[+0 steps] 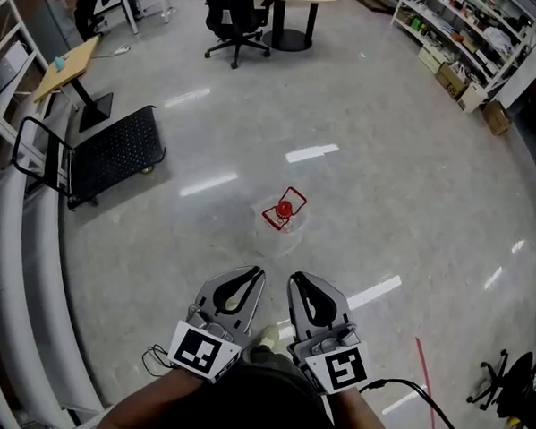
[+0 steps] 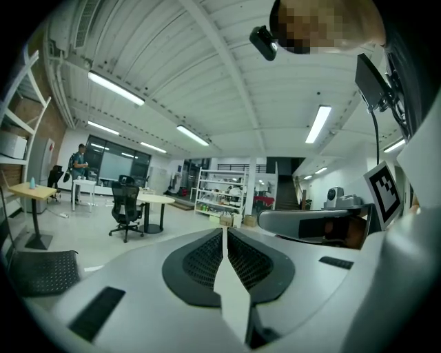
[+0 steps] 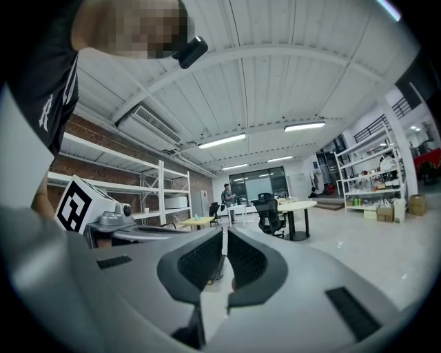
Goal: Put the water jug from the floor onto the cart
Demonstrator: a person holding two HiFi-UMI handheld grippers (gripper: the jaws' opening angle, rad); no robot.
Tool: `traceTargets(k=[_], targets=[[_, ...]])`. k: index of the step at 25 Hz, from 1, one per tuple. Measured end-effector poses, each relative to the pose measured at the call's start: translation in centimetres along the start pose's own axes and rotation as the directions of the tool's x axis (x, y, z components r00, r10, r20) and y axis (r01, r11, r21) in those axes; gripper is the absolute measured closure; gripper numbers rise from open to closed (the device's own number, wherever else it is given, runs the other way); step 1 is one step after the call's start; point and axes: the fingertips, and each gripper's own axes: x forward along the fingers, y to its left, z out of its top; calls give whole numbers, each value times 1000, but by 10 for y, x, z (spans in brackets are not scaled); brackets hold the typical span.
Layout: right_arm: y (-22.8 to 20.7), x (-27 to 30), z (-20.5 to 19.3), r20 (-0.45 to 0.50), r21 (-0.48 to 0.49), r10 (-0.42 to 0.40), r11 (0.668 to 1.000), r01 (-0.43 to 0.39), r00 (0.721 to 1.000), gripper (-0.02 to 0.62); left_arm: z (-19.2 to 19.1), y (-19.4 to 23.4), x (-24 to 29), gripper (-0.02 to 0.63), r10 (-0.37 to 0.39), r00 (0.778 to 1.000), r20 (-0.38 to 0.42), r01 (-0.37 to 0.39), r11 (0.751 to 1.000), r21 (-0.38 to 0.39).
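The clear water jug, with a red cap and red handle, stands upright on the glossy floor, ahead of both grippers and touched by neither. The black flat cart sits well apart to its left, handle raised. The left gripper and right gripper hang side by side, each clenched, with nothing between its jaws. An office chair stands farther off.
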Motion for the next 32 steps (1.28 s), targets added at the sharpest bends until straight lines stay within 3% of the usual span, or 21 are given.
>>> traceTargets(k=[7, 14, 17, 20, 22, 25, 28, 32], targets=[[-53, 95, -25, -55, -18, -39, 999, 38, 998, 591, -15, 86, 74, 603, 1, 1000, 13, -1, 999, -49], [-119, 181, -89, -152, -48, -64, 997, 58, 986, 591, -74, 162, 158, 603, -20, 998, -57, 16, 998, -68], [-157, 204, -137, -202, -61, -53, 997, 41, 978, 591, -124, 181, 190, 603, 13, 994, -108, -25, 993, -113], [-211, 229, -212, -273, -82, -55, 996, 34, 960, 591, -218, 208, 221, 603, 63, 972, -227, -107, 976, -189], [-252, 244, -278, -338, -113, -50, 994, 13, 940, 589, -286, 228, 244, 601, 103, 955, -278, -179, 949, -261], [-310, 265, -382, -443, -141, -47, 990, -18, 895, 570, -386, 253, 271, 574, 156, 921, -356, -292, 882, -370], [-352, 290, -478, -535, -168, -32, 983, -69, 844, 523, -476, 269, 292, 508, 158, 891, -425, -372, 791, -486], [-386, 314, -581, -658, -162, 8, 975, -152, 753, 467, -553, 263, 323, 413, 80, 879, -470, -400, 658, -638]])
